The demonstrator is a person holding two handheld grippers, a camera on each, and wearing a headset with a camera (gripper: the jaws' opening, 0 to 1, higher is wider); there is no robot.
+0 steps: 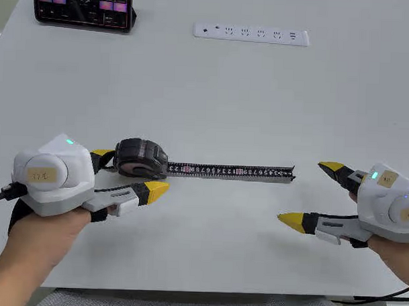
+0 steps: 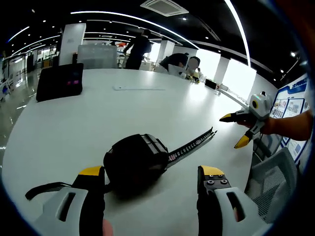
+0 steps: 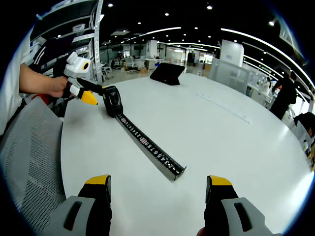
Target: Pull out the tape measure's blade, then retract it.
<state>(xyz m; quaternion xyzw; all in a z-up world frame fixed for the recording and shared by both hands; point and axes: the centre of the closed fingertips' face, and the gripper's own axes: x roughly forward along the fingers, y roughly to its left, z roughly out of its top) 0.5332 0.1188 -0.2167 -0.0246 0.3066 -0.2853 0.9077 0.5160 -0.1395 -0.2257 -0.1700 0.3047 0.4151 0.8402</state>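
Left tool point(image 1: 128, 171) open, its jaws flanking the black tape measure point(image 1: 140, 157); right tool point(image 1: 311, 193) open, apart from the extended blade point(image 1: 231, 171) on the white table point(image 1: 227, 93).

Bright, even light from ceiling strip lights point(image 2: 237, 29) and windows point(image 2: 239, 76); white table point(image 1: 260, 101) shows only a soft, faint shadow beside the tape measure point(image 1: 142, 157), mild glare at its far side in the left gripper view; head view sharp, both gripper views bowed by fisheye and softened toward edges.
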